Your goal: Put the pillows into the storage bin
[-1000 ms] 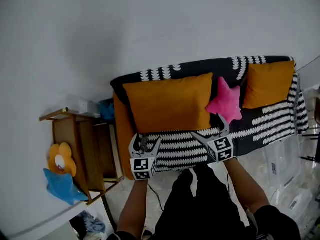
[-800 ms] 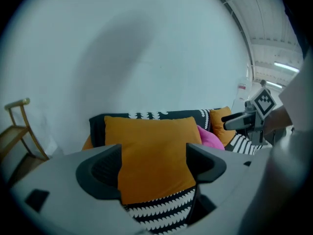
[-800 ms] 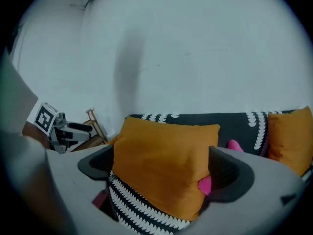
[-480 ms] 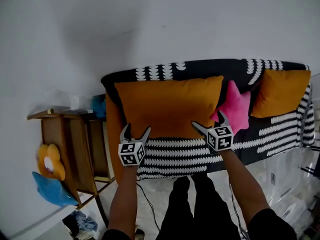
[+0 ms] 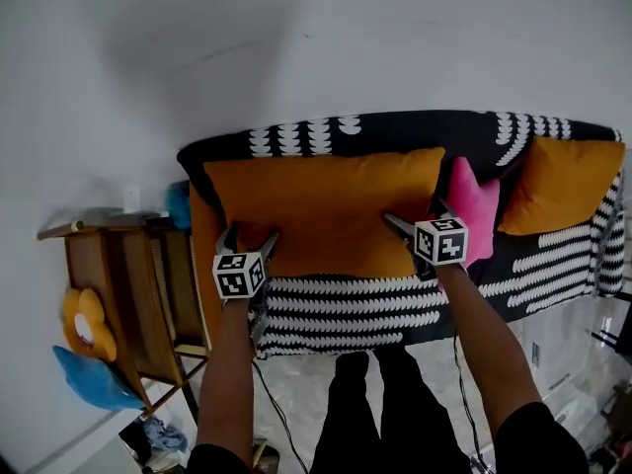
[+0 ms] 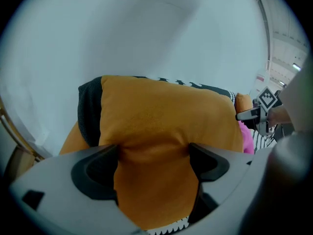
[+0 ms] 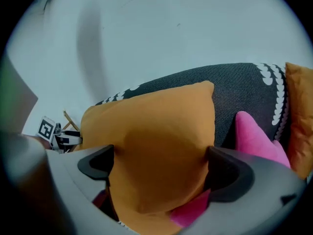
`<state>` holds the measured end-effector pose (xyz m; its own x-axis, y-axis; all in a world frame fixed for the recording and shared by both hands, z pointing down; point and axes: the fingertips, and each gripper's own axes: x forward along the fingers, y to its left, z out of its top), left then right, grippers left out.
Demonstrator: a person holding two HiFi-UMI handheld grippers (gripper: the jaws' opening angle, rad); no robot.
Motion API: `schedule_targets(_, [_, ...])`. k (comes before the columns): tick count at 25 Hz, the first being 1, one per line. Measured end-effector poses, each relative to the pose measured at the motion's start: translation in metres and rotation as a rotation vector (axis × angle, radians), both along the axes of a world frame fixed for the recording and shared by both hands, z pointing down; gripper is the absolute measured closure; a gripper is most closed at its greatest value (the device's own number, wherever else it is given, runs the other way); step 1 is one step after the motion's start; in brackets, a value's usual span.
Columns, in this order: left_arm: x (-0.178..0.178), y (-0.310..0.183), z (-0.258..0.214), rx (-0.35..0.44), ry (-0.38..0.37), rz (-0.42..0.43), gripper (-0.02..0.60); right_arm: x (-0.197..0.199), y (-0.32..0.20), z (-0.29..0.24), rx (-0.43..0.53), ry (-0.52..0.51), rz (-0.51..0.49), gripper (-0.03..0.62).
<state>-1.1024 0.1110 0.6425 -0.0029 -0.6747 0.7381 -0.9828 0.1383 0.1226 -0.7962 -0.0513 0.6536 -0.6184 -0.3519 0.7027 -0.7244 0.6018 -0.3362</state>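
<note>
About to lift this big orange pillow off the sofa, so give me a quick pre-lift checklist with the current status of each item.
1. Left gripper clamped on the large orange pillow: ok, fabric bunches between its jaws.
2. Right gripper clamped: not ok, jaws stand wide around the corner, no pinch visible.
3. Pink star pillow free of the right jaws: not ok, pink shows beside the orange corner between them.
4. Grippers at opposite lower corners: ok.
5. Storage bin located: cannot tell, none recognisable in view.
</note>
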Motion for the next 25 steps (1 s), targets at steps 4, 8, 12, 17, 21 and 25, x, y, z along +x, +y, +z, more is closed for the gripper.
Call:
schedule_targets(4, [0.002,-0.016,0.019,-0.035,0.001,-0.021,0.15,-0.008,-0.012,0.015,-0.051,0.014,-0.065,-0.002])
schedule_targets(8, [0.004,-0.025,0.029,-0.071,0.002,-0.023,0.161,-0.014,-0.013,0.021,-0.081,0.047,-0.13,0.084])
schedule_targets(12, [0.011,-0.023,0.022,-0.058,-0.016,-0.009,0.305,-0.009,-0.009,0.016,-0.026,0.097,-0.155,0.302])
schedule_targets(17, [0.023,-0.004,-0.001,-0.004,-0.09,-0.02,0.467,0.001,0.005,0.0,0.064,0.148,-0.182,0.479])
schedule_targets(21, [0.033,0.016,-0.025,0.035,-0.122,-0.025,0.545,0.004,0.025,-0.024,0.12,0.149,-0.179,0.533])
schedule_targets(25, [0.034,0.042,-0.061,0.091,-0.134,-0.044,0.551,0.007,0.052,-0.064,0.168,0.052,-0.161,0.542])
